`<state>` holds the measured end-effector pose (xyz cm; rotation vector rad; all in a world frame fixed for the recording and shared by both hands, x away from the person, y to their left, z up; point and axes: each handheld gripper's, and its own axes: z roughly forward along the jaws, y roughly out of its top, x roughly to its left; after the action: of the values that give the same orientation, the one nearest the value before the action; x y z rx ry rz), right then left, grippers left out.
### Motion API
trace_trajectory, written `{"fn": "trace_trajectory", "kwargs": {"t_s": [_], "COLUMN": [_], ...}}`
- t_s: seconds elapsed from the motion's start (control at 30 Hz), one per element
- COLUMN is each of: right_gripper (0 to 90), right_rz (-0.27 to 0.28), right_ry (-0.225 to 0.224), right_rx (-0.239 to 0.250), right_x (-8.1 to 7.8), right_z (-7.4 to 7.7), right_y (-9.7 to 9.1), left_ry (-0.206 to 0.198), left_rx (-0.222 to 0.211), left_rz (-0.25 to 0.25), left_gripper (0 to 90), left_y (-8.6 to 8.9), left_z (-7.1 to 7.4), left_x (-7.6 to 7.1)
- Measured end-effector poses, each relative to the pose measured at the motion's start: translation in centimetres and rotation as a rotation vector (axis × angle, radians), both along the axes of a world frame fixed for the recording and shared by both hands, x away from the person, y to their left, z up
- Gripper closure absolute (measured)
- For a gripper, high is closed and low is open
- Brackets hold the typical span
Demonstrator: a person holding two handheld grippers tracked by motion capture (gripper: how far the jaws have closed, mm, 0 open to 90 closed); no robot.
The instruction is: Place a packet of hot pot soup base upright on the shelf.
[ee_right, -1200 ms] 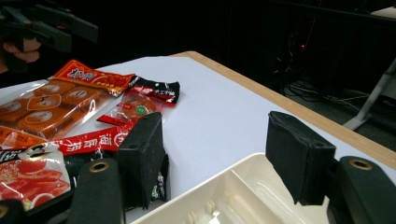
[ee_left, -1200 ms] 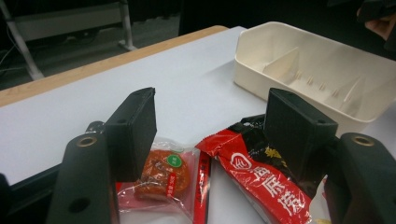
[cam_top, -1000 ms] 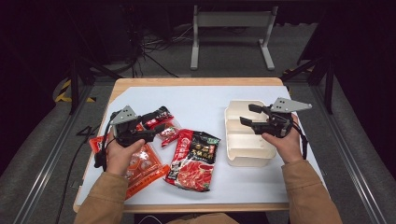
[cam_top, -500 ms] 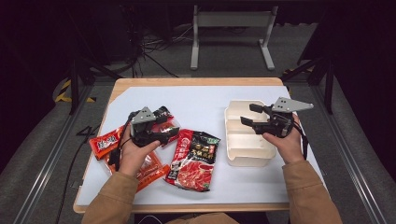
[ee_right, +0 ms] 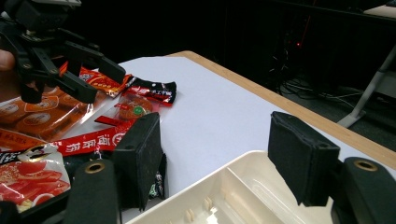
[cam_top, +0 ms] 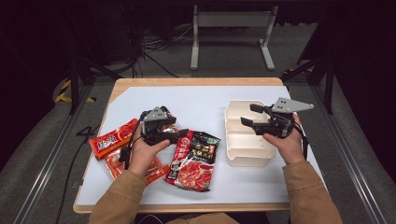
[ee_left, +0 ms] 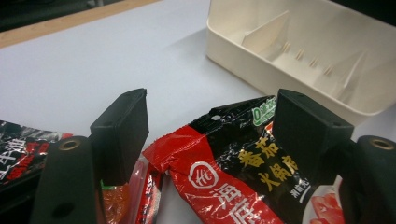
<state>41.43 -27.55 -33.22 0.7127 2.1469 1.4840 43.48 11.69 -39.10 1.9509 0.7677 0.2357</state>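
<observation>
My left gripper [cam_top: 179,133] lies low over the table, pointing right at a large red and black food packet [cam_top: 194,156]. In the left gripper view its jaws [ee_left: 215,116] stand open and have just been opening. The packet's top edge [ee_left: 224,172] lies between and under them, with no pad pressing on it. My right gripper [cam_top: 247,115] hangs open over the near end of a cream divided tray [cam_top: 247,147]. In the right gripper view its jaws [ee_right: 217,149] hold nothing, with the tray's compartments [ee_right: 243,196] below.
An orange-red packet [cam_top: 112,140] lies at the left, and a clear packet with orange contents [cam_top: 156,169] shows under my left wrist. A small black and red sachet [ee_right: 156,91] and a small clear sachet [ee_right: 133,109] lie beyond the left gripper [ee_right: 100,81]. A white sheet [cam_top: 205,100] covers the wooden table.
My left hand has moved right, off the orange-red packet and onto the top edge of the red and black one. The right hand has kept still over the tray.
</observation>
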Motion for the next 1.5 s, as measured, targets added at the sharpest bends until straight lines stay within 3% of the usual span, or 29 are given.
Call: {"fn": "trace_trajectory", "kwargs": {"t_s": [0.17, 0.33, 0.57, 0.83, 0.97, 1.1, 1.23, 1.33, 1.43, 1.5], "right_gripper": [35.0, 34.9, 34.7, 34.7, 34.7, 34.7, 34.6, 34.5, 34.4, 34.3], "right_rz": [-0.001, -0.001, -0.007, 0.000, -0.004, -0.004, -0.002, -0.002, -0.003, -0.002], "right_ry": [-0.003, -0.003, -0.003, 0.000, 0.003, 0.001, -0.001, 0.000, 0.004, 0.005], "right_rx": [-0.003, -0.006, -0.007, -0.011, -0.010, -0.008, -0.008, -0.010, -0.011, -0.014], "right_x": [0.0, -0.1, -0.1, -0.1, -0.1, -0.1, -0.1, -0.1, -0.1, -0.1], "right_z": [0.0, 0.0, 0.0, -0.1, -0.1, -0.1, -0.1, -0.1, -0.1, -0.1], "right_y": [0.0, 0.0, -0.1, -0.1, -0.2, -0.2, -0.2, -0.1, -0.1, -0.1], "left_ry": [0.049, 0.086, 0.129, 0.166, 0.189, 0.188, 0.195, 0.189, 0.190, 0.202], "left_rx": [0.006, 0.040, 0.062, 0.115, 0.112, 0.116, 0.149, 0.191, 0.203, 0.200], "left_rz": [0.027, 0.039, 0.020, 0.010, 0.002, -0.004, -0.019, -0.028, -0.040, -0.052], "left_gripper": [28.1, 29.4, 29.7, 30.4, 29.9, 29.9, 30.4, 33.8, 38.2, 47.4], "left_y": [-0.4, -0.8, -1.5, -2.0, -2.0, -2.2, -2.6, -3.0, -3.3, -3.3], "left_z": [-1.3, -2.4, -3.3, -4.5, -4.7, -4.8, -5.0, -5.1, -5.2, -5.2], "left_x": [1.2, 1.9, 2.3, 2.7, 2.9, 2.9, 2.8, 2.7, 2.6, 2.6]}}
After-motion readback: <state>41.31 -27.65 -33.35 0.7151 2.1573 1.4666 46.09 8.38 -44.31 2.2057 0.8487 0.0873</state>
